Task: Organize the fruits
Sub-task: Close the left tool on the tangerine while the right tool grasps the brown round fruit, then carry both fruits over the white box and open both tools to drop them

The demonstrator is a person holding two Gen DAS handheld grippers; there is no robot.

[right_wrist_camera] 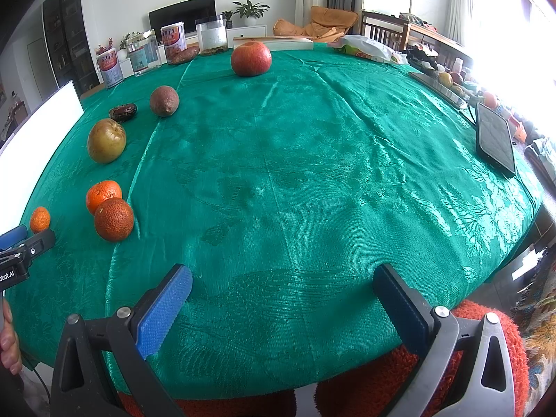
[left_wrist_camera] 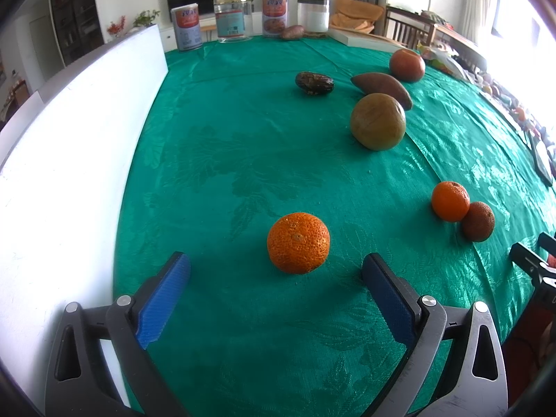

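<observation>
Left hand-held gripper (left_wrist_camera: 276,269) spread wide, empty, an orange (left_wrist_camera: 298,243) just beyond its tips on the green surface (left_wrist_camera: 243,139). Right hand-held gripper (right_wrist_camera: 282,279) spread too, empty, near edge. Other fruits far left: two oranges (right_wrist_camera: 109,212) touching, an apple (right_wrist_camera: 251,58) farthest.

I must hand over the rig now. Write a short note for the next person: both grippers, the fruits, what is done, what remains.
Left gripper: open, empty, low over the green tablecloth, a bumpy orange just ahead between its fingers.
Right gripper: open, empty, over bare cloth near the table edge.
Fruits: two oranges touching; a greenish round fruit, a dark date and a red apple farther back.
Done: nothing grouped that I can see.
Left: probably grasp the near orange first, then gather the others.
</observation>
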